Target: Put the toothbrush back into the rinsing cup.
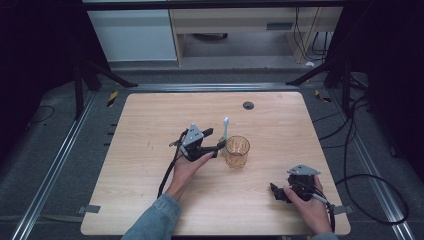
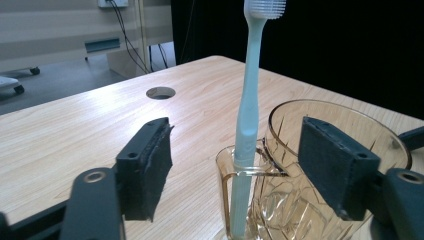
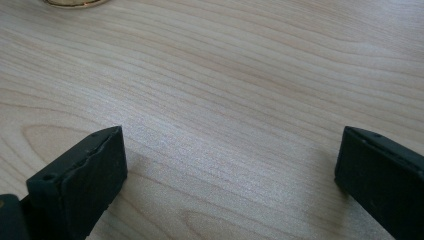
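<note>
Forearms and sleeves enter the high view from the bottom edge, each hand carrying a gripper over the wooden table point(image 1: 150, 150). Left gripper point(image 1: 218, 146): held at mid-table, jaws pointing toward the amber glass cup point(image 1: 237, 151), just beside it. Right gripper point(image 1: 275, 191): low near the front right corner, well apart from the cup; probably parked out of the way. Toothbrush point(image 1: 225, 128): upright at the cup's left side, bristles up. Round hole point(image 1: 248, 105): in the tabletop beyond the cup.

Left gripper view. Jaws spread wide, holding nothing, one to each side of the toothbrush point(image 2: 248, 115). The pale blue-green handle stands in the loop of the cup's handle point(image 2: 235, 170), which keeps it upright, apparently as a holder. Cup bowl point(image 2: 320, 150) sits partly behind the right-hand jaw. Neither pad touches brush or glass; the brush lies between them, slightly farther forward.

Right gripper view. Jaws released and wide apart, bare wood grain between them. Cup base point(image 3: 75, 2) sits at the top edge, far ahead.
</note>
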